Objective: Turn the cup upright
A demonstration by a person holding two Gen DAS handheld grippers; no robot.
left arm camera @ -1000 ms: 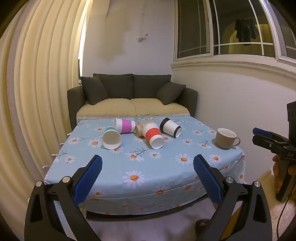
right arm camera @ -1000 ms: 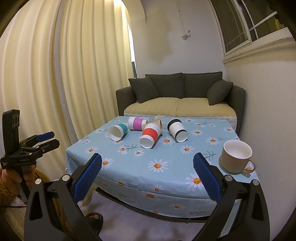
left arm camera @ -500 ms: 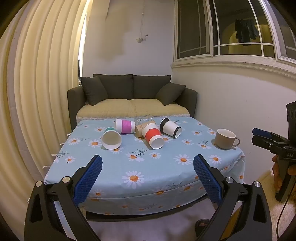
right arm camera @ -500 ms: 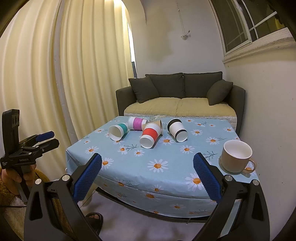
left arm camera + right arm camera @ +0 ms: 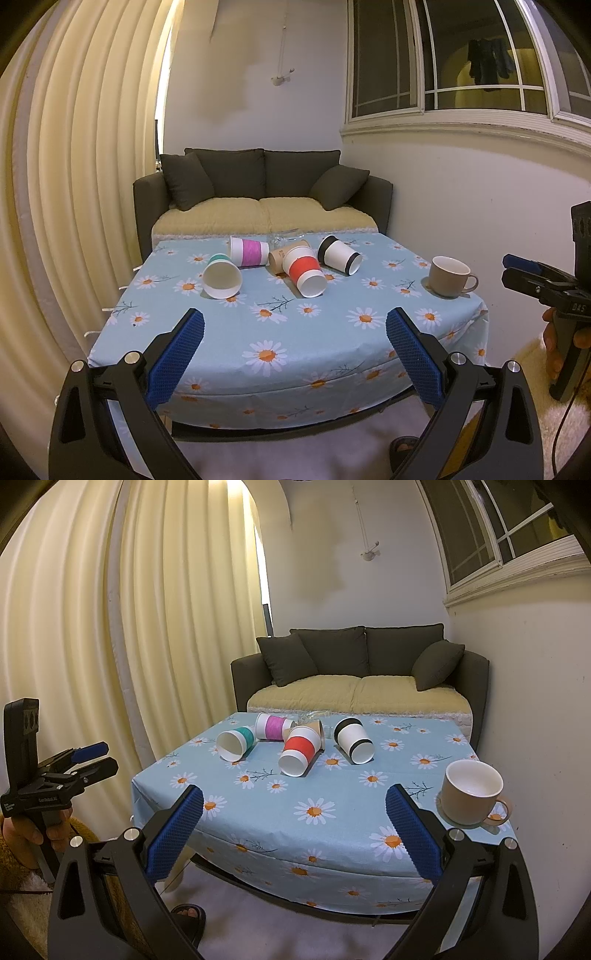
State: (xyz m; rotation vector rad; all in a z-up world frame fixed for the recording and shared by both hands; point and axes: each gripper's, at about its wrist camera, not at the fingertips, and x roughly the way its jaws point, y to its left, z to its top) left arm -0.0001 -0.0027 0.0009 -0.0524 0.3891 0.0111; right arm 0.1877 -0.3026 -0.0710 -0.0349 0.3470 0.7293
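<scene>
Several paper cups lie on their sides on the daisy tablecloth: a teal-banded cup, a pink-banded cup, a brown cup, a red-banded cup and a black-banded cup. They also show in the right wrist view, teal, pink, red, black. My left gripper is open and empty, short of the table's near edge. My right gripper is open and empty, also short of the table.
A beige mug stands upright at the table's right edge, also in the right wrist view. A dark sofa is behind the table, curtains at left, a wall at right. A clear wrapper lies behind the cups.
</scene>
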